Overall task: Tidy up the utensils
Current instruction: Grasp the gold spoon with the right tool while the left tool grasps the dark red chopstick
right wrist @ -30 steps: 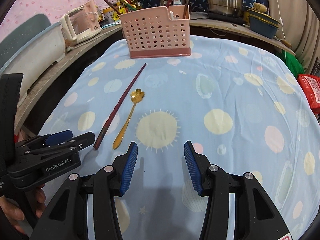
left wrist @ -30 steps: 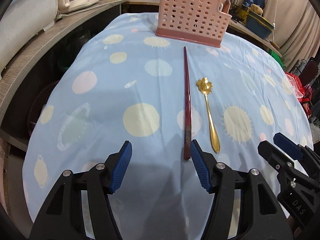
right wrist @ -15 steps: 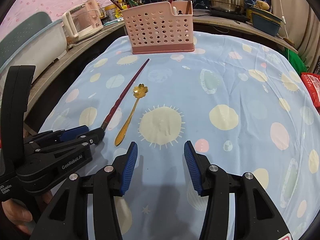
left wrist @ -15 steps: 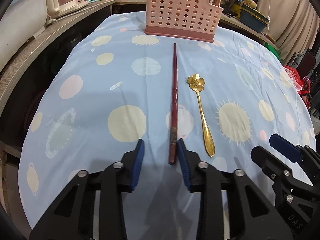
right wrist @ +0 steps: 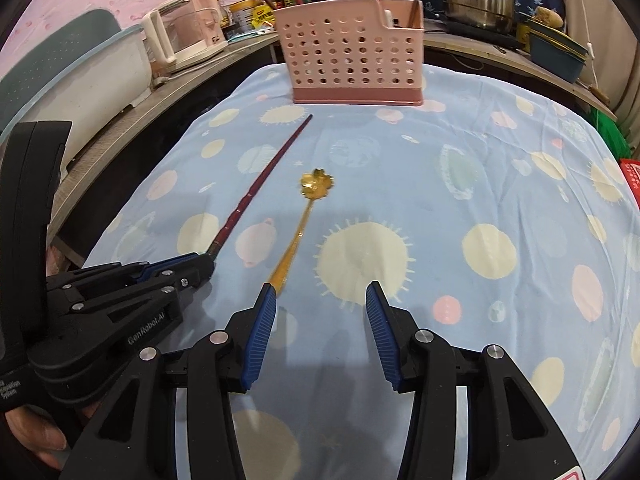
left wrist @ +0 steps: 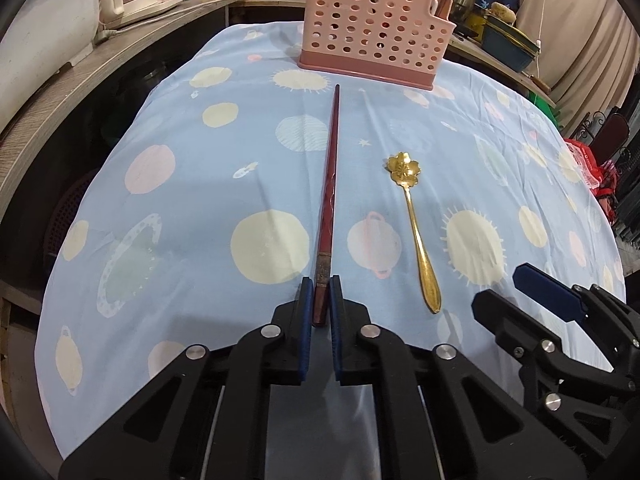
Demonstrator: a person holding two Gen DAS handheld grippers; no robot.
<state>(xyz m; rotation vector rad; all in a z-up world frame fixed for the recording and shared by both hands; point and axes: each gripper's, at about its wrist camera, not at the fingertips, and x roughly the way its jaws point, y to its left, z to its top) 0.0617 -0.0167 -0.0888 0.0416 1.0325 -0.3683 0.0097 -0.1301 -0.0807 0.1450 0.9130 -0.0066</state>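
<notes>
— Why does the left gripper (left wrist: 319,300) clamp the chopstick (left wrist: 330,184) at its thick end?

— Probably for tip-first dropping into the basket (left wrist: 372,28). The right gripper (right wrist: 320,308) gapes beside the spoon (right wrist: 304,216).

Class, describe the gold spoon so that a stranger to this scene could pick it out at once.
Find the pink perforated basket at the far end of the blue planet-print tablecloth. In front of it two long utensils lie side by side, apart. The gold spoon is the shorter, shiny one with a flower-shaped bowl, right of the dark red chopstick.
</notes>
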